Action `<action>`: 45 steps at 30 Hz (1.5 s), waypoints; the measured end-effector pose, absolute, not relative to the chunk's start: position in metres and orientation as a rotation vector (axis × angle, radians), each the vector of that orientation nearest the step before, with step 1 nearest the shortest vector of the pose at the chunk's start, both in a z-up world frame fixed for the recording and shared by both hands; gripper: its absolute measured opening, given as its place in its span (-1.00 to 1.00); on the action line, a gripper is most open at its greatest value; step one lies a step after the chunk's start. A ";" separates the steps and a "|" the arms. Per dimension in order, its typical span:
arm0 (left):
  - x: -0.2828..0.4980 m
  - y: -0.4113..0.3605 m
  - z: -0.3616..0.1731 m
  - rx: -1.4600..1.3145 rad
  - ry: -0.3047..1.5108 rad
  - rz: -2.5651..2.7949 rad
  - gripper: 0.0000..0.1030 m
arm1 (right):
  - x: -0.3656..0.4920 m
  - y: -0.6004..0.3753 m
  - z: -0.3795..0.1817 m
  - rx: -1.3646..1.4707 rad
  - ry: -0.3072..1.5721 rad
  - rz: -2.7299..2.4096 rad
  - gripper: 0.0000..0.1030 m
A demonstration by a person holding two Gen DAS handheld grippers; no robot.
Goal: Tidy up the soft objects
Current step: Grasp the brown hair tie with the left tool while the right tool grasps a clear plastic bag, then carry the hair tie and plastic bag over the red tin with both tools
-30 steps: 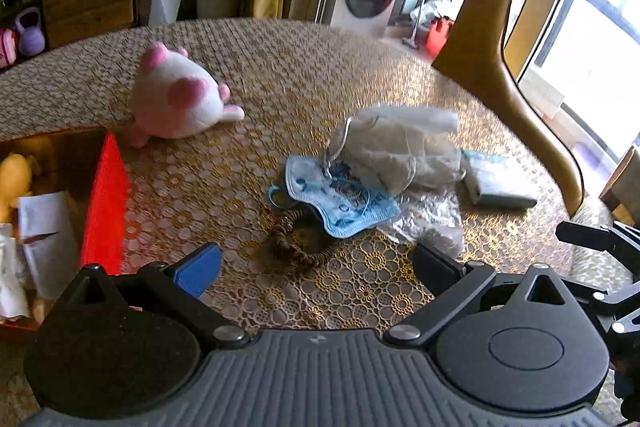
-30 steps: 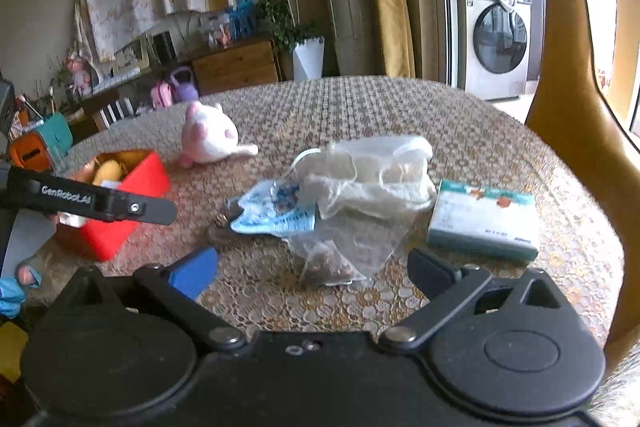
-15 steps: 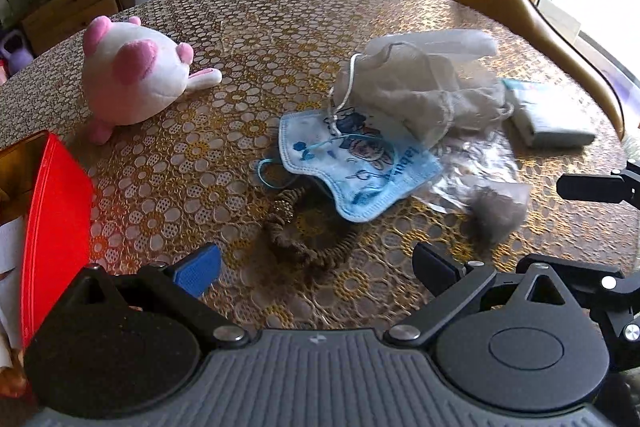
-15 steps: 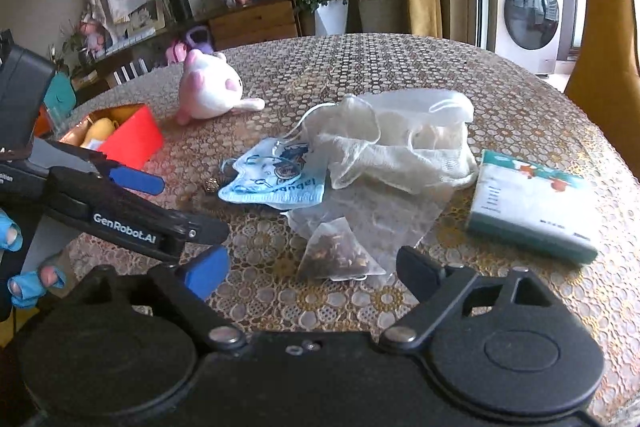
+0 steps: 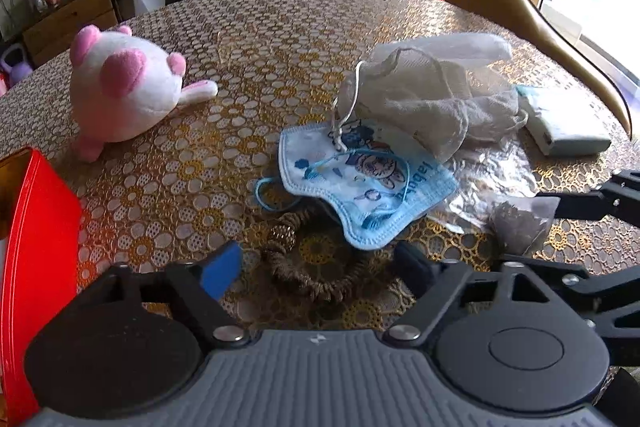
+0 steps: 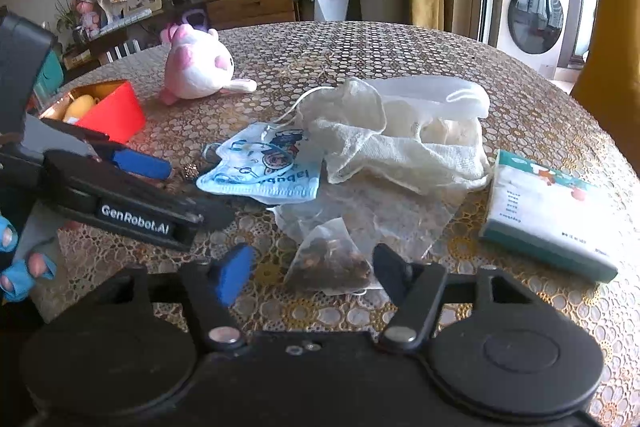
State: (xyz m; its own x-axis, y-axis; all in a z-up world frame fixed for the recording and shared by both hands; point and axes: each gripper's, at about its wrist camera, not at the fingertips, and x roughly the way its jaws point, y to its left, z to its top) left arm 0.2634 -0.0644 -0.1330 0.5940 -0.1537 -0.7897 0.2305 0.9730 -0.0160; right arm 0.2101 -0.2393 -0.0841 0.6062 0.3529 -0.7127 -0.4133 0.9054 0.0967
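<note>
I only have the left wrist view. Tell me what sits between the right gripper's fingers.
Observer: The tea bag lies between the fingers of the right gripper. Its jaws are closing, and I cannot tell whether the pads touch the bag.
Operator: Now report what is inside the red box.
Observer: A rounded yellow thing lies in it. I cannot make out what it is.
Operator: Describe the top of the packet at the far right.
Observer: It is white with a teal border and small coloured prints near one end.
</note>
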 end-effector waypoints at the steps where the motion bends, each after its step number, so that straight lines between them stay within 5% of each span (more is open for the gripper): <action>1: 0.263 -0.064 -0.132 0.088 0.904 -0.230 0.34 | 0.211 -0.238 -0.084 -0.084 0.806 0.439 0.08; 6: 0.263 -0.062 -0.129 0.089 0.892 -0.227 -0.27 | 0.210 -0.237 -0.085 -0.110 0.803 0.420 -0.18; 11: 0.262 -0.059 -0.128 0.104 0.892 -0.210 -0.56 | 0.210 -0.237 -0.086 -0.115 0.804 0.404 -0.47; 15: 0.258 -0.056 -0.124 0.107 0.885 -0.194 -0.60 | 0.207 -0.237 -0.082 -0.118 0.794 0.401 -0.82; 45: 0.165 0.034 -0.031 -0.114 0.785 -0.164 -0.60 | 0.142 -0.199 0.016 0.044 0.675 0.537 -0.82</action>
State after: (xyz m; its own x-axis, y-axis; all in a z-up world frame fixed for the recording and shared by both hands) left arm 0.1653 0.0345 -0.0308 0.6959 -0.1892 -0.6928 0.1043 0.9811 -0.1632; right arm 0.1419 -0.1993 0.0158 0.6505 0.4862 -0.5834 -0.4584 0.8639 0.2088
